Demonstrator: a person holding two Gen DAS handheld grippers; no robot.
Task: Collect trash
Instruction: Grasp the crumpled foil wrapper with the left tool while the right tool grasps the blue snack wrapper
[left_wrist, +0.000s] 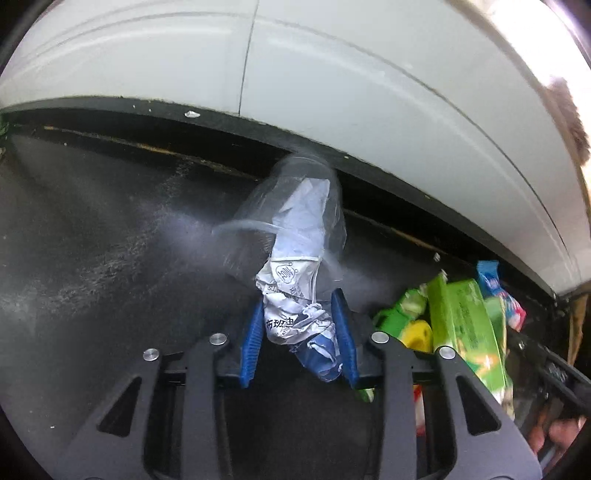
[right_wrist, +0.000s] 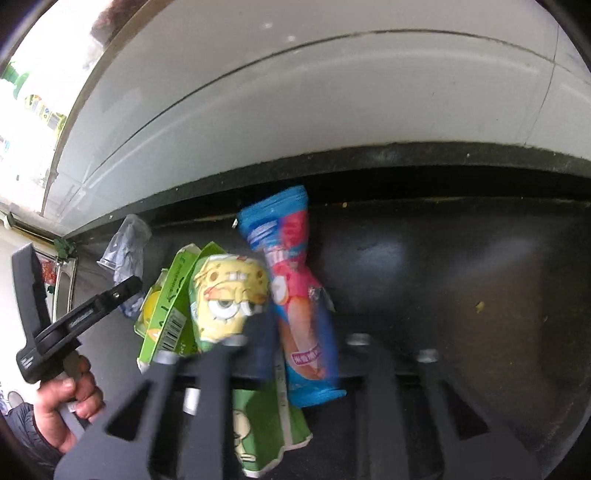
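While clamped on trash over the dark table (left_wrist: 92, 229), left tool (left_wrist: 299, 332) pinching the crumpled wrapper (left_wrist: 295, 317) stuffed in a clear cup (left_wrist: 291, 206), right tool (right_wrist: 266, 343) shut on snack wrappers (right_wrist: 295, 295); next, probably lifting both toward a bin.

I read "布班迪" on the crumpled white wrapper (left_wrist: 295, 317), a barcode on the green carton (right_wrist: 171, 325), other print blurred.

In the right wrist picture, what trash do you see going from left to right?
Clear cup → green box → cartoon sponge wrapper → blue and pink wrapper.
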